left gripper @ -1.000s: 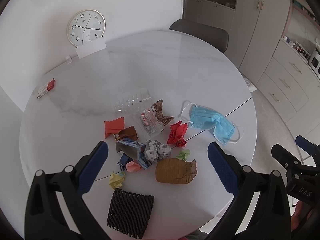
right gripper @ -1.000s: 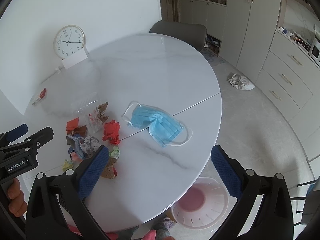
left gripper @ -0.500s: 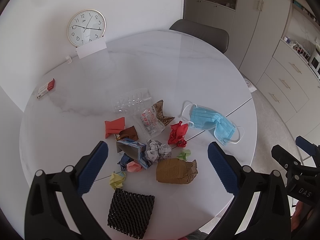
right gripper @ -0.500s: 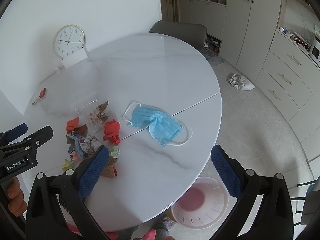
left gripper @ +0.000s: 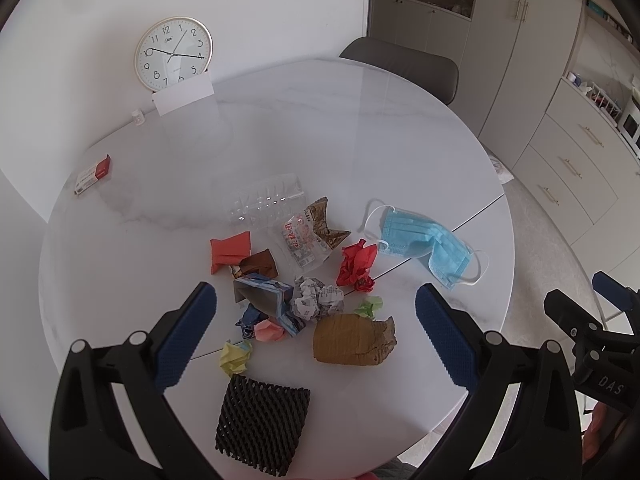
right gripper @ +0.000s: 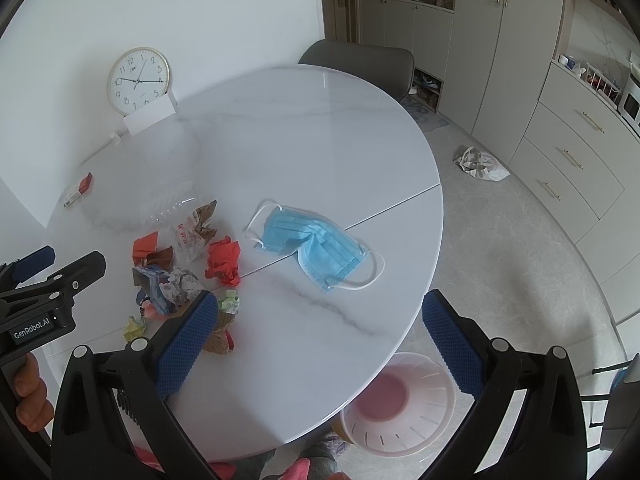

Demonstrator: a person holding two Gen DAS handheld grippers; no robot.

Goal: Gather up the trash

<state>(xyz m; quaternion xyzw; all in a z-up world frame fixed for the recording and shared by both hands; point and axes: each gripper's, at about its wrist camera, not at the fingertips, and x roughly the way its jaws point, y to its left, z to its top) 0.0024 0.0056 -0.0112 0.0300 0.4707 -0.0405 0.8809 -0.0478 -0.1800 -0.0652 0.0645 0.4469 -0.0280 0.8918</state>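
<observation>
Trash lies on the round white table [left gripper: 280,128]: a blue face mask [left gripper: 424,242] [right gripper: 316,246], red crumpled paper [left gripper: 357,266] [right gripper: 224,260], a brown cardboard wad [left gripper: 354,340], black foam netting [left gripper: 262,420], a clear plastic tray [left gripper: 264,200], a printed wrapper [left gripper: 302,240], grey, yellow, pink and green paper balls. My left gripper [left gripper: 316,334] is open and empty above the pile's near side. My right gripper [right gripper: 320,334] is open and empty above the table's near edge, right of the pile. A pink trash bin [right gripper: 396,404] stands on the floor beneath that edge.
A clock [left gripper: 173,54] with a white card leans on the wall at the table's back. A small red-and-white box [left gripper: 93,174] lies far left. A grey chair [left gripper: 400,70] stands behind the table. Cabinets line the right; a crumpled bag [right gripper: 480,164] lies on the floor.
</observation>
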